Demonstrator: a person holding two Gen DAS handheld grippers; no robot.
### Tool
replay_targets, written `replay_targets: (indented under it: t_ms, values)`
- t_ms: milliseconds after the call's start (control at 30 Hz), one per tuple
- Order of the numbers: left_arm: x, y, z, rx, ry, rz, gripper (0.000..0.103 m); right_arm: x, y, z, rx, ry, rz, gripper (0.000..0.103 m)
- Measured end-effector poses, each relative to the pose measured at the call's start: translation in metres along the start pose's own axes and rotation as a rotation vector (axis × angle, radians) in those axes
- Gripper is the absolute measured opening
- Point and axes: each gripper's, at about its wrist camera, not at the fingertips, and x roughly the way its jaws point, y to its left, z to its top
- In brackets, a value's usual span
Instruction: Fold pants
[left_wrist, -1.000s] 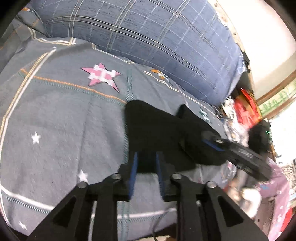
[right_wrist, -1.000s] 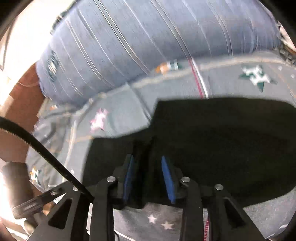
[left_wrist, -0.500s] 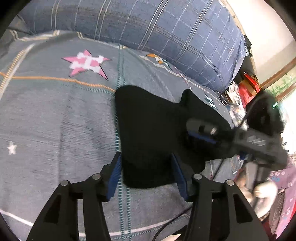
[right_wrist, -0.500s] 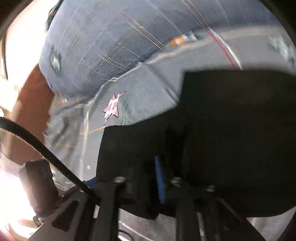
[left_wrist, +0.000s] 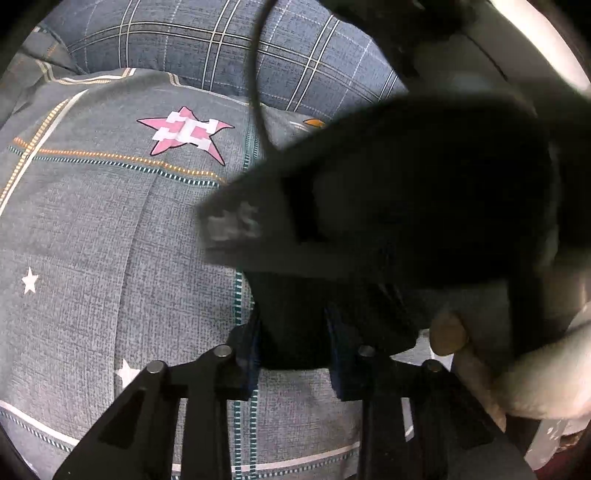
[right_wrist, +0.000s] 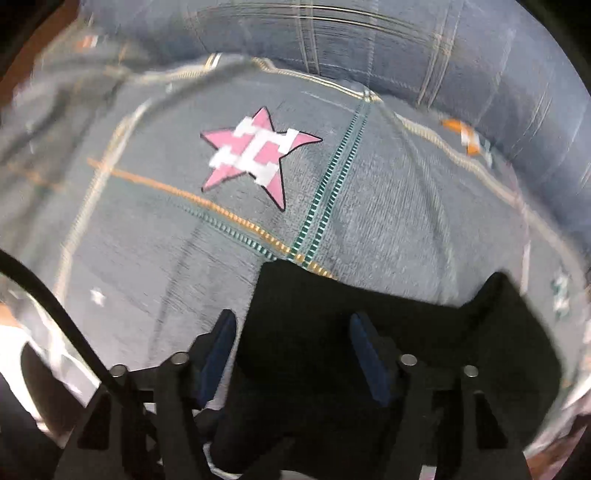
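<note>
pants: black, laid on the grey star-print bedsheet, below the pink star
left gripper: jaws spread moderately, a pants edge seen between the pads, grip not confirmed
right gripper: jaws held wide, pants spanned beneath, not clamped
pillow: blue plaid, set behind the sheet
</note>
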Motion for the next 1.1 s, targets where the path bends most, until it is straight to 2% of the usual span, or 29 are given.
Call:
replay_targets:
  t_ms: [33,100,267,433,467,533,600,667,733,800,867,1033,1100]
  values:
    - [-0.003,0.002,-0.001,-0.010,-0.002,-0.015,0.022,-0.003,0.000,-0.002,0.001,-0.011,-0.006,0.040]
    - [-0.012,0.004,-0.003,-0.028,-0.016,-0.055,0.021,-0.014,-0.006,-0.008,0.018,-0.030,0.029,0.029]
    - [-0.047,0.006,-0.004,-0.033,-0.075,-0.125,0.021,-0.055,-0.011,-0.015,0.059,-0.116,0.067,0.027]
    - [-0.093,0.023,0.000,-0.085,-0.134,-0.176,0.021,-0.095,0.031,-0.003,0.032,-0.193,0.091,0.022]
    - [-0.101,0.031,0.000,-0.108,-0.140,-0.181,0.021,-0.105,0.045,0.001,0.013,-0.211,0.109,0.021]
    - [-0.109,0.048,0.000,-0.159,-0.139,-0.186,0.021,-0.115,0.066,0.009,-0.020,-0.229,0.167,0.007]
    - [-0.114,0.072,-0.007,-0.218,-0.136,-0.164,0.021,-0.114,0.097,0.017,-0.062,-0.222,0.245,0.007]
    - [-0.111,0.097,-0.016,-0.276,-0.125,-0.128,0.021,-0.105,0.127,0.022,-0.114,-0.220,0.229,0.007]
    - [-0.105,0.119,-0.026,-0.334,-0.091,-0.111,0.021,-0.090,0.140,0.028,-0.109,-0.203,0.259,0.007]
    - [-0.103,0.132,-0.035,-0.363,-0.068,-0.108,0.021,-0.080,0.135,0.034,-0.066,-0.208,0.301,0.007]
    - [-0.109,0.137,-0.042,-0.343,-0.090,-0.098,0.020,-0.076,0.121,0.033,-0.027,-0.224,0.303,0.010]
    - [-0.130,0.152,-0.044,-0.319,-0.157,-0.092,0.020,-0.070,0.084,0.015,0.046,-0.207,0.378,0.032]
    - [-0.140,0.154,-0.043,-0.304,-0.185,-0.069,0.020,-0.065,0.070,0.004,0.090,-0.203,0.432,0.033]
